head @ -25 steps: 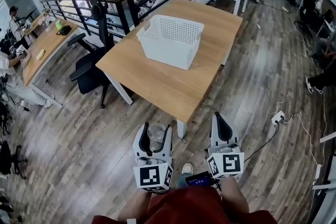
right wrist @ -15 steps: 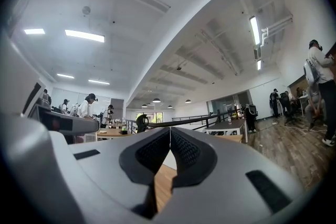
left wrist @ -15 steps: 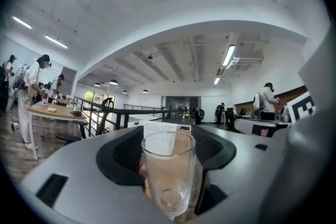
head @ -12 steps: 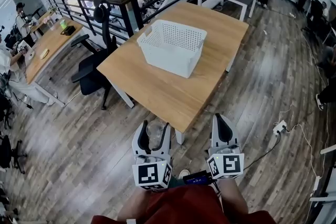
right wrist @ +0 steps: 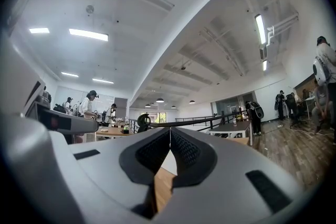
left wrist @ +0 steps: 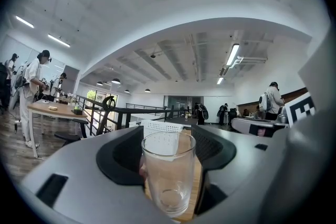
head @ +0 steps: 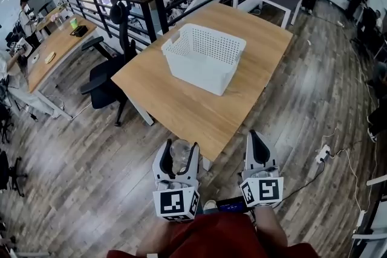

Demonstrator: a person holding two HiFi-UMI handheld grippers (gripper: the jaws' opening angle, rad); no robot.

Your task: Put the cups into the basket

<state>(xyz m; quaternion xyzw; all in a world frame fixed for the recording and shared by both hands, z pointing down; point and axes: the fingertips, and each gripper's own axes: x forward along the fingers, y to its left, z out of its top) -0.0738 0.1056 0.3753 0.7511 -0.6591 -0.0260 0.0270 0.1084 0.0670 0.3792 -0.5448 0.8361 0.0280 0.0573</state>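
Gripping a clear, smooth glass cup upright between its dark textured pads, the left claw hangs just short of the wooden table's near corner, over plank flooring. The right claw, off that same corner, is closed with its pads pressed together on nothing. At the table's middle sits a white perforated plastic basket, rectangular with rounded corners, well apart from the cup.

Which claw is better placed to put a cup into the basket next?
Left. The left claw grips a clear glass cup upright between its jaws, facing the white basket on the table. The right claw is shut with nothing in it.
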